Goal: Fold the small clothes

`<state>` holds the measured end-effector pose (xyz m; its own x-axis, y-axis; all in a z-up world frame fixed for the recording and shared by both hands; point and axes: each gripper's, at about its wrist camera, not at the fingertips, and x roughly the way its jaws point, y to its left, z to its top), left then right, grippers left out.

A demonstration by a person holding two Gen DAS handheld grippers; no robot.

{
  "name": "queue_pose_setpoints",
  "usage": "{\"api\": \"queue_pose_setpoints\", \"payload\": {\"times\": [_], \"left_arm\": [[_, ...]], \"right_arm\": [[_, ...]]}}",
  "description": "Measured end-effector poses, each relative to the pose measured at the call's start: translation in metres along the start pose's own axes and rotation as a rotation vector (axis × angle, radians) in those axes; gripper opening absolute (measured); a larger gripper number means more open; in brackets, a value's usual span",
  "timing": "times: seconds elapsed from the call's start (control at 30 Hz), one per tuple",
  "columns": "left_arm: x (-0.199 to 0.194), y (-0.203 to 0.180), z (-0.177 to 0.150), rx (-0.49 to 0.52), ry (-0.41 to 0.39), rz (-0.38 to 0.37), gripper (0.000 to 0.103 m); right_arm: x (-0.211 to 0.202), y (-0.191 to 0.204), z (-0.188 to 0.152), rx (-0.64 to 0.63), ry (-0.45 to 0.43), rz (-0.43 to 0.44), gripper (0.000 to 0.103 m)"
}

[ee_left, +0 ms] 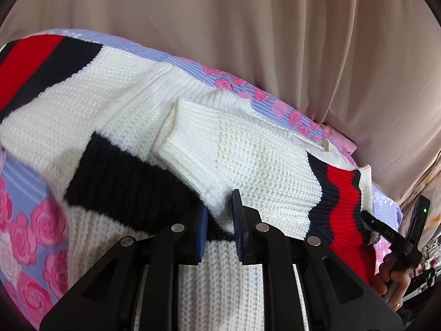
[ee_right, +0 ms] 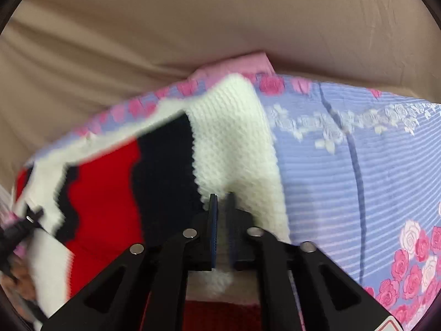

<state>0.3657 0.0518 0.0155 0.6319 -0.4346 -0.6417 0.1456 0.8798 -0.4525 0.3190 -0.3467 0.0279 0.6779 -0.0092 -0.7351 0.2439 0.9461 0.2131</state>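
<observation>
So we've got both tongs pinched on the white knit sweater (ee_left: 115,104) right now. The left gripper (ee_left: 219,215) has its blue pads nearly together with a bunch of white knit squeezed between them, close to the navy band. The right gripper (ee_right: 222,209) is narrow too, with white knit running between its pads next to the red and navy stripes, though that view is smeared, so we'd only say it's probably a firm hold.

The sweater lies across the floral bedsheet (ee_right: 344,171), spreading away from both tongs toward the far beige curtain (ee_left: 248,27). A ribbed cuff (ee_left: 193,115) is already laid over the body, just beyond the left pads.

What matters for the next move: both tongs sit on the near edge, and the garment's long axis looks to run left to right between them, with the striped hem over by the right gripper. So we reckon the fold goes near-to-far, both arms carrying the edge together.
</observation>
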Motion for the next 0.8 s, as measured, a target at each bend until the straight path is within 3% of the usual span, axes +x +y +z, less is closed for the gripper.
{"api": "queue_pose_setpoints", "payload": {"times": [0.07, 0.1, 0.17, 0.2, 0.27, 0.37, 0.43, 0.53, 0.57, 0.67, 0.73, 0.8], "left_arm": [[-0.018, 0.006, -0.003, -0.009, -0.018, 0.001, 0.03], [-0.029, 0.011, -0.004, -0.02, -0.033, -0.002, 0.035], [-0.061, 0.034, -0.003, -0.059, -0.078, 0.002, 0.053], [-0.076, 0.049, -0.001, -0.084, -0.1, 0.02, 0.056], [-0.107, 0.091, 0.009, -0.167, -0.149, 0.099, 0.07], [-0.143, 0.164, 0.034, -0.314, -0.209, 0.211, 0.074], [-0.159, 0.216, 0.052, -0.42, -0.237, 0.28, 0.074], [-0.169, 0.273, 0.071, -0.528, -0.263, 0.353, 0.074], [-0.17, 0.294, 0.076, -0.583, -0.279, 0.341, 0.074], [-0.162, 0.33, 0.078, -0.715, -0.302, 0.277, 0.071], [-0.16, 0.333, 0.081, -0.729, -0.338, 0.264, 0.07], [-0.157, 0.329, 0.088, -0.694, -0.334, 0.232, 0.041]], "right_arm": [[-0.017, -0.002, -0.003, 0.051, 0.013, -0.007, 0.007], [-0.03, 0.002, -0.008, 0.06, 0.002, 0.009, 0.018], [-0.05, 0.016, -0.025, 0.015, -0.013, 0.018, 0.02], [-0.061, 0.024, -0.04, -0.029, -0.01, 0.007, 0.023], [-0.079, 0.039, -0.072, -0.106, 0.012, 0.007, 0.026], [-0.095, 0.053, -0.119, -0.149, 0.057, 0.048, 0.028], [-0.102, 0.059, -0.142, -0.143, 0.076, 0.07, 0.031], [-0.116, 0.068, -0.157, -0.174, 0.029, 0.054, 0.041], [-0.118, 0.069, -0.159, -0.168, 0.029, 0.079, 0.048], [-0.114, 0.07, -0.162, -0.161, 0.042, 0.074, 0.049], [-0.113, 0.07, -0.161, -0.157, 0.045, 0.076, 0.049], [-0.113, 0.07, -0.16, -0.154, 0.044, 0.08, 0.049]]}}
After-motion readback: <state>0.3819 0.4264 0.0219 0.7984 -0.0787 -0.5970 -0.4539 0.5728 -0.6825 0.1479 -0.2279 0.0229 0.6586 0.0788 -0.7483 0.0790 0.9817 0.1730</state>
